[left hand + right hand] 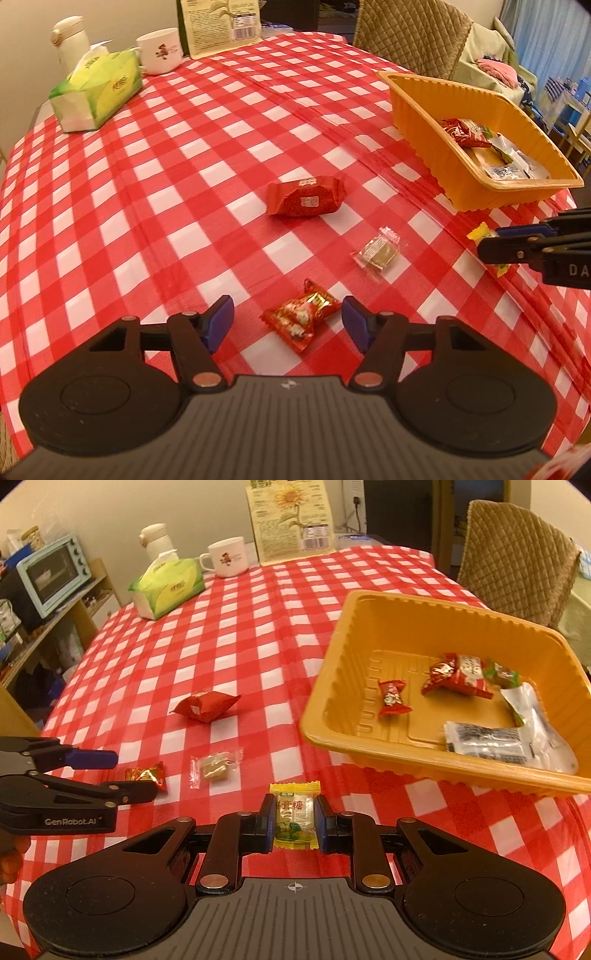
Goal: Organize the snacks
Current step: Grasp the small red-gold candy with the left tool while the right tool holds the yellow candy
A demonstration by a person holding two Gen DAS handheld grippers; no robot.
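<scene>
My left gripper [288,319] is open, its blue pads either side of a small red and gold candy [301,317] on the checked cloth; it also shows in the right wrist view [146,773]. My right gripper [294,818] is shut on a yellow wrapped candy [294,816], just in front of the orange tray [332,686]. The tray [417,110] holds several wrapped snacks. A clear-wrapped candy [376,253] and a larger red packet [306,195] lie loose on the table between the grippers and the tray.
A green tissue pack [98,94], a white mug [160,50], a white flask [70,40] and a paper bag [221,22] stand at the far edge. A quilted chair [517,554] is behind the tray. A shelf with a toaster oven [51,572] is left of the table.
</scene>
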